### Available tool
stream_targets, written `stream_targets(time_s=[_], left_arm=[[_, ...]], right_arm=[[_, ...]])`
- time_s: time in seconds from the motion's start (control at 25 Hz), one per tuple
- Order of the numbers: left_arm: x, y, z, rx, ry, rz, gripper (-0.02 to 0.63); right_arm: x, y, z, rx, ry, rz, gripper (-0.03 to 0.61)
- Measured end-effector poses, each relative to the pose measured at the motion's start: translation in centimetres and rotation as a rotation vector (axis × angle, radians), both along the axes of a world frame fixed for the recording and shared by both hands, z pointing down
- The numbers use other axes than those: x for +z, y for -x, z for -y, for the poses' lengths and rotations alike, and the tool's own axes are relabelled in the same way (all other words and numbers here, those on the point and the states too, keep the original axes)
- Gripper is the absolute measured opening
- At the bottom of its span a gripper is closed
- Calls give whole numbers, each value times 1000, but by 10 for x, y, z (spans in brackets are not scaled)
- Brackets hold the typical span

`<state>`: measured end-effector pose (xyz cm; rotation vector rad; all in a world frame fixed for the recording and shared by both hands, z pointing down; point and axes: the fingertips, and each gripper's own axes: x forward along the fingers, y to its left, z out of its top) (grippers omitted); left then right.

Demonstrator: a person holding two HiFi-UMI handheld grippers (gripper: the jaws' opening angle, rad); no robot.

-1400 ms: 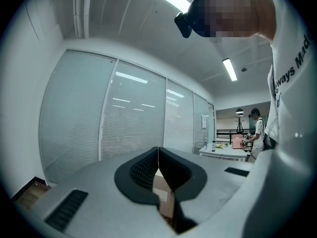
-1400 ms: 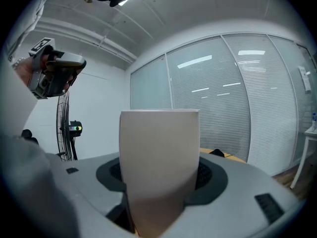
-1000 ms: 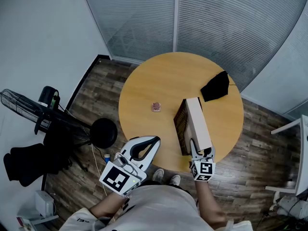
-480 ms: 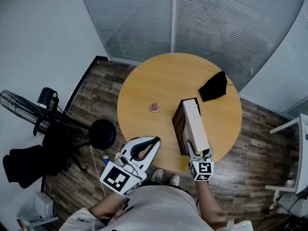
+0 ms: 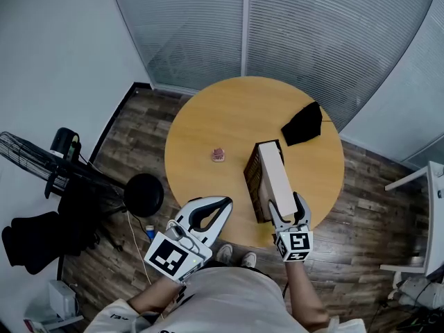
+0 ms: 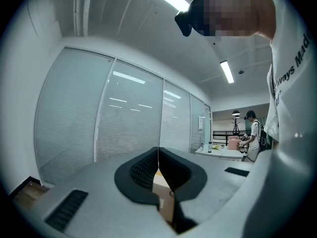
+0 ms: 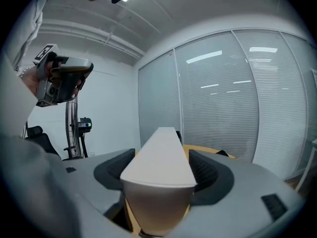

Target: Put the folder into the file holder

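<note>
The round wooden worktop [image 5: 208, 127] carries everything, and the task's things stand on its right half, towards the near edge. The white folder [image 5: 277, 179] is upright on its long edge. A brown wall lies close along its left side and appears to be the file holder [image 5: 254, 179]. The folder seems to be already inside, though the head view does not show how deep it sits. It stands alone without leaning, probably because the holder supports it from the side.

The right gripper [image 5: 286, 207] is at the near end of the folder, with one of its fingers on each side of that end. These fingers are opening now and are spread wide. The folder's end is between them, but the pads do not seem to press on it. This looks like a release after the placing.

The left gripper [image 5: 223, 203] hangs off the worktop, near the person's body, and takes no part. Its fingers are closed together and hold nothing.

A black cloth-like thing [image 5: 303, 125] lies at the far right edge, well apart from the holder. A small pink object [image 5: 218, 154] lies alone to the left of the holder. Both are clear of the work.
</note>
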<state>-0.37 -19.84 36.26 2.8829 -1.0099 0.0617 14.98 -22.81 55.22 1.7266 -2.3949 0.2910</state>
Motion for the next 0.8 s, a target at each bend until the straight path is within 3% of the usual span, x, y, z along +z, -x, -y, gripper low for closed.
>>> stream_targets(time_s=[0.8], left_arm=[[-6, -15, -5, 28, -14, -21, 26]], right_arm=[[-94, -6, -29, -43, -63, -29, 330]])
